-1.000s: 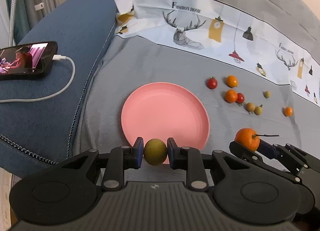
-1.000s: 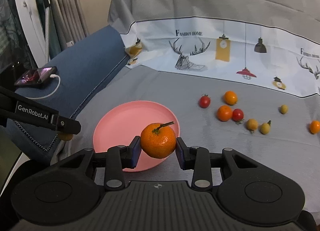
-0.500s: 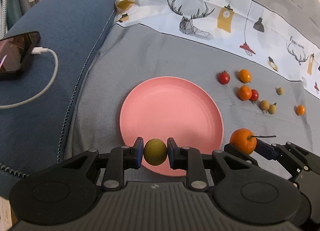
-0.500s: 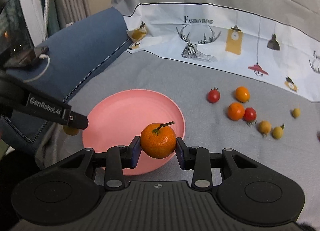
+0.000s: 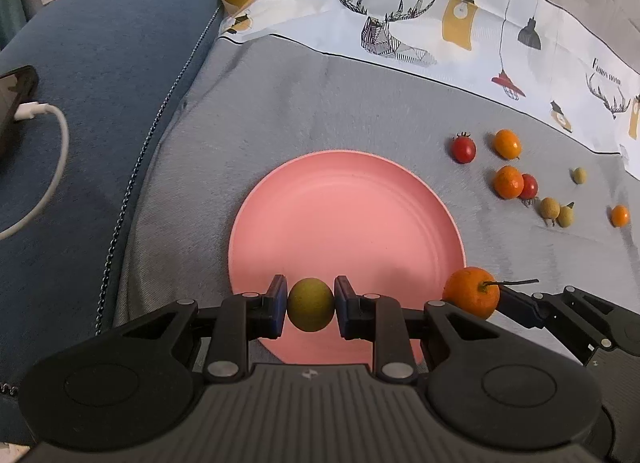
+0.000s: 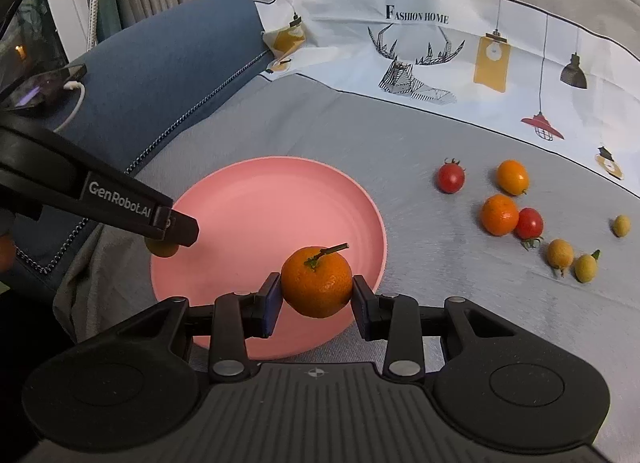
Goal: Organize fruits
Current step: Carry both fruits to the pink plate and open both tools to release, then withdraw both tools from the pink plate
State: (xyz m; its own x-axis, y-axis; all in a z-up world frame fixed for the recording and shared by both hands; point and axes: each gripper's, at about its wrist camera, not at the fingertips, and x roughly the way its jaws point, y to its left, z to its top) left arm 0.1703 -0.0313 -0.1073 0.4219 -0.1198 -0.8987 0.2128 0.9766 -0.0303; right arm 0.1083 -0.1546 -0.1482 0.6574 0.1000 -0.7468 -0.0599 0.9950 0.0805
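Observation:
My left gripper (image 5: 310,305) is shut on a small green-yellow fruit (image 5: 310,304), held over the near edge of the pink plate (image 5: 344,219). My right gripper (image 6: 316,297) is shut on a stemmed mandarin (image 6: 317,282), held over the plate's (image 6: 256,215) near right rim. The mandarin also shows in the left wrist view (image 5: 472,291). The left gripper's finger (image 6: 132,209) shows in the right wrist view with the green-yellow fruit (image 6: 161,248) partly hidden below it. The plate has nothing lying on it.
Several small fruits lie on the grey cloth right of the plate: cherry tomatoes (image 6: 451,177), small oranges (image 6: 499,214) and yellowish ones (image 6: 560,253). A blue cushion (image 5: 100,83) at left carries a phone (image 5: 14,95) on a white cable.
Both grippers have moved forward toward the plate with their fruits still held; the plate and loose fruits look nearer and larger.

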